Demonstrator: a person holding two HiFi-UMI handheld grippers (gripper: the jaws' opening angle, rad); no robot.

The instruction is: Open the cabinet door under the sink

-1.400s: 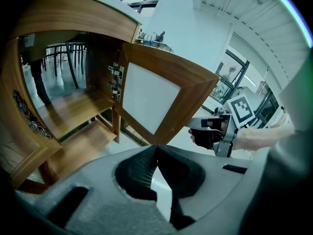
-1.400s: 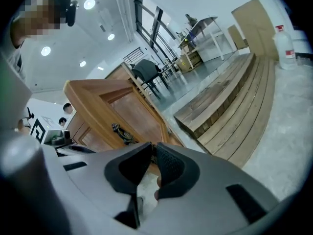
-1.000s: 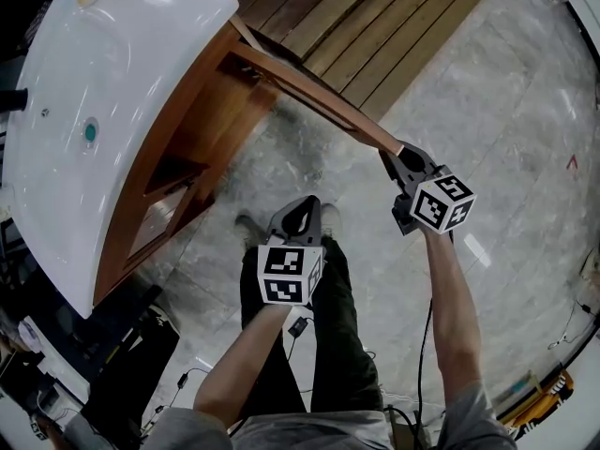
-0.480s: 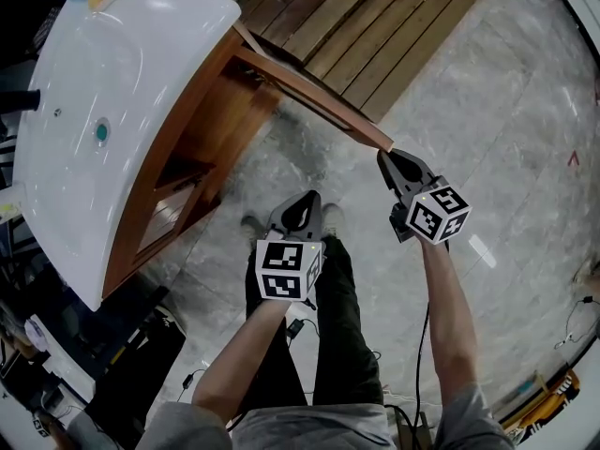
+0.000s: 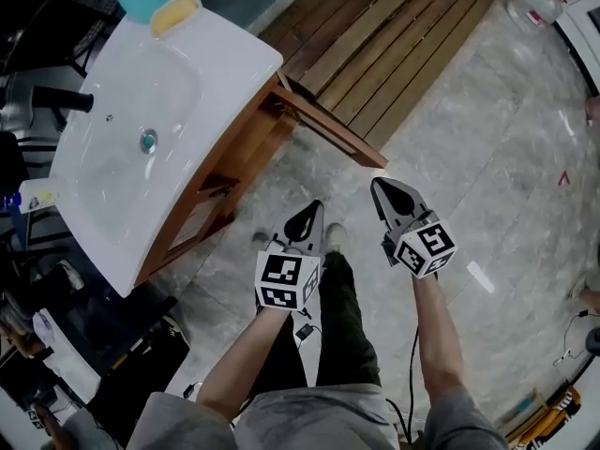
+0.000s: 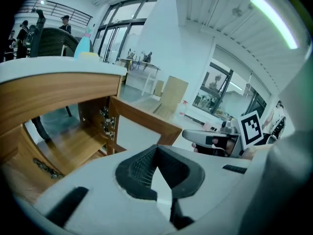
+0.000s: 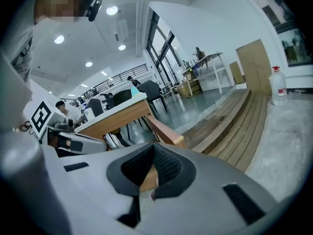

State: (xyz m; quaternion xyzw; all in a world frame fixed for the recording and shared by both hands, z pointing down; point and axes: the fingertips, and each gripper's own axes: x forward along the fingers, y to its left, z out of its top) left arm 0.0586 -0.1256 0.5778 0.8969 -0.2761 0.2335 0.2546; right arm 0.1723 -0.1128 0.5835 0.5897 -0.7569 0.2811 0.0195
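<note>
Hanging wide, door (image 5: 328,125) is unheld: left gripper (image 5: 316,205) and right gripper (image 5: 376,183) both closed, empty, clear of it. Risk: door drifts shut or gets knocked.

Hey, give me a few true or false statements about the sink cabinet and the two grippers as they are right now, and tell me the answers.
1. The cabinet door under the sink stands open. True.
2. The right gripper is clamped on the door's edge. False: it is shut on nothing and clear of the door.
3. A yellow item sits on the sink's rim. True.
4. The left gripper holds a cloth. False: it is shut and empty.
</note>
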